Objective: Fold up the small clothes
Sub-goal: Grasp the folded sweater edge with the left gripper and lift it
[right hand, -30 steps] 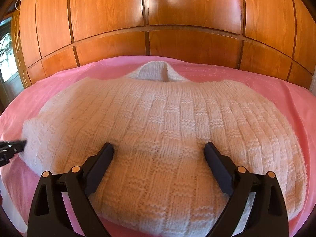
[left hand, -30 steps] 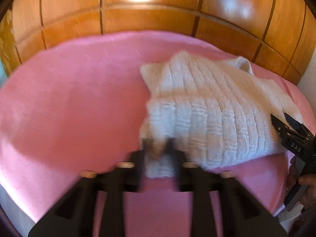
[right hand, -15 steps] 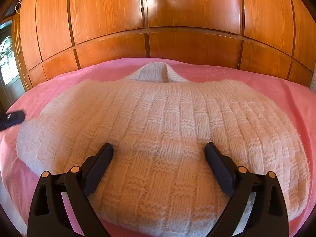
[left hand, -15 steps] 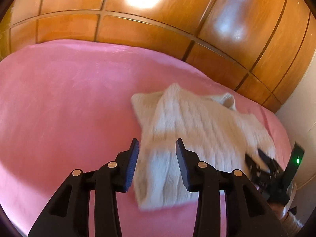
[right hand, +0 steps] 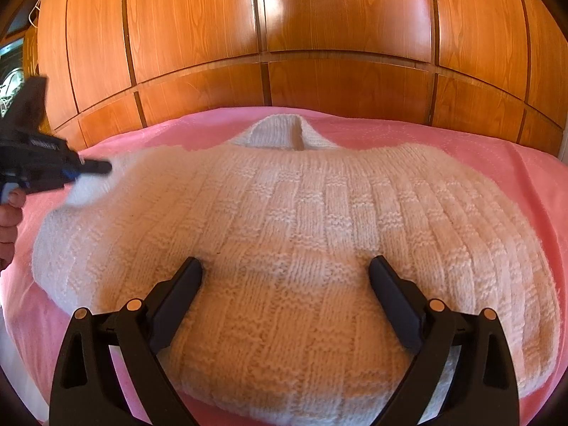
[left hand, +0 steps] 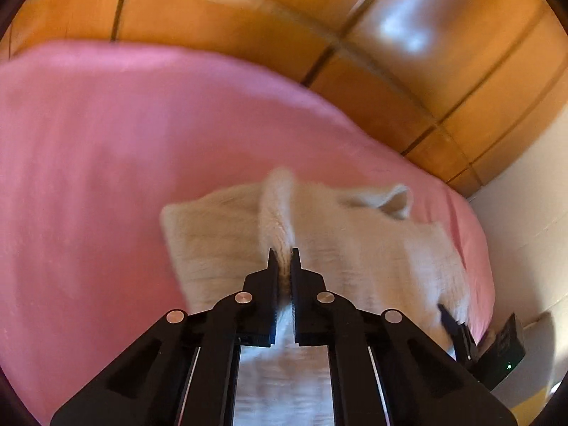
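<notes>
Wooden wardrobe (right hand: 284, 35) behind pink bed (right hand: 461, 142) | white knit sweater (right hand: 301, 230) lies flat on it | my left claw (left hand: 283, 259) clenched on its edge fold, my right claw (right hand: 285, 280) released above the hem | soft, light, stretchy: pinch thick edges.

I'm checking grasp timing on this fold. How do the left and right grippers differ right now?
The left gripper has its jaws shut on a lifted fold of the white sweater; the right gripper has its jaws wide open, gripping nothing. The left works at the sweater's edge; the right sits over its middle. Both are black.
</notes>
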Demonstrator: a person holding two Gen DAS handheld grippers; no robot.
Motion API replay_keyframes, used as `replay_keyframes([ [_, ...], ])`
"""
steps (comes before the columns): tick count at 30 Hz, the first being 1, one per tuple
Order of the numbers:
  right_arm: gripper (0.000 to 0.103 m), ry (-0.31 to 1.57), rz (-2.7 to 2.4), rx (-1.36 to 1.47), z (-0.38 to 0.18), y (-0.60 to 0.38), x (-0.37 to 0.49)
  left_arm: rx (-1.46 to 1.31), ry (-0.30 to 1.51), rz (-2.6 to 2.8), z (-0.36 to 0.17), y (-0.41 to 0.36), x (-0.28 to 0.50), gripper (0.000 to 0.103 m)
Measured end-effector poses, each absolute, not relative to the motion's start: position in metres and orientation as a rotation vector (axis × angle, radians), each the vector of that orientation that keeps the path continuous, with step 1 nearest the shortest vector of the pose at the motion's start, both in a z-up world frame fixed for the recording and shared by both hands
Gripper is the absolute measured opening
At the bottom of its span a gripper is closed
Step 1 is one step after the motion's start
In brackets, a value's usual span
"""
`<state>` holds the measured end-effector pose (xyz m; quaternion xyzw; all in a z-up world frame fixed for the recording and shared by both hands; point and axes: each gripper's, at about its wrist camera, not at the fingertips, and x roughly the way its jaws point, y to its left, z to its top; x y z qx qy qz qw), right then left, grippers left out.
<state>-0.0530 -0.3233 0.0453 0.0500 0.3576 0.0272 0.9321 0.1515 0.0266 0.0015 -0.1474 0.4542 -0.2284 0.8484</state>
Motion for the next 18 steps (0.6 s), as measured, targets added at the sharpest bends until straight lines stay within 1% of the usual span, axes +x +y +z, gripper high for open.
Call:
replay_keyframes([
  [2,0.095,0.73,0.057,0.102,0.045,-0.323,-0.053,-0.217,0.775,-0.509,0.032,0.015,0.119,0.004],
  [3,0.095,0.729,0.056,0.101,0.045,-0.323,-0.053,-0.14,0.725,-0.488,0.039,0.006,0.105,0.004],
  [5,0.096,0.727,0.053,0.095,0.044,-0.322,-0.053,0.012,0.707,-0.417,0.033,-0.009,0.093,0.005],
  [6,0.096,0.727,0.053,0.094,0.044,-0.321,-0.053,0.114,0.734,-0.366,0.021,-0.017,0.093,0.005],
  [7,0.096,0.727,0.055,0.096,0.044,-0.321,-0.053,0.154,0.786,-0.366,0.008,-0.019,0.096,0.005],
  [8,0.096,0.726,0.056,0.098,0.044,-0.322,-0.054,0.132,0.834,-0.393,0.0,-0.016,0.098,0.014],
  [9,0.096,0.725,0.056,0.099,0.044,-0.322,-0.054,0.054,0.899,-0.431,-0.008,-0.006,0.104,0.021],
  [10,0.096,0.725,0.054,0.099,0.045,-0.322,-0.054,-0.028,0.932,-0.441,-0.013,0.006,0.109,0.034],
  [11,0.096,0.725,0.053,0.099,0.045,-0.322,-0.054,-0.086,0.947,-0.439,-0.016,0.016,0.113,0.043],
  [14,0.096,0.725,0.053,0.1,0.045,-0.323,-0.055,-0.37,1.016,-0.448,-0.025,0.058,0.134,0.044],
  [16,0.096,0.726,0.051,0.098,0.045,-0.322,-0.055,-0.501,1.051,-0.477,-0.03,0.071,0.15,0.044],
  [18,0.096,0.727,0.05,0.096,0.045,-0.322,-0.055,-0.554,1.101,-0.519,-0.039,0.069,0.165,0.05],
])
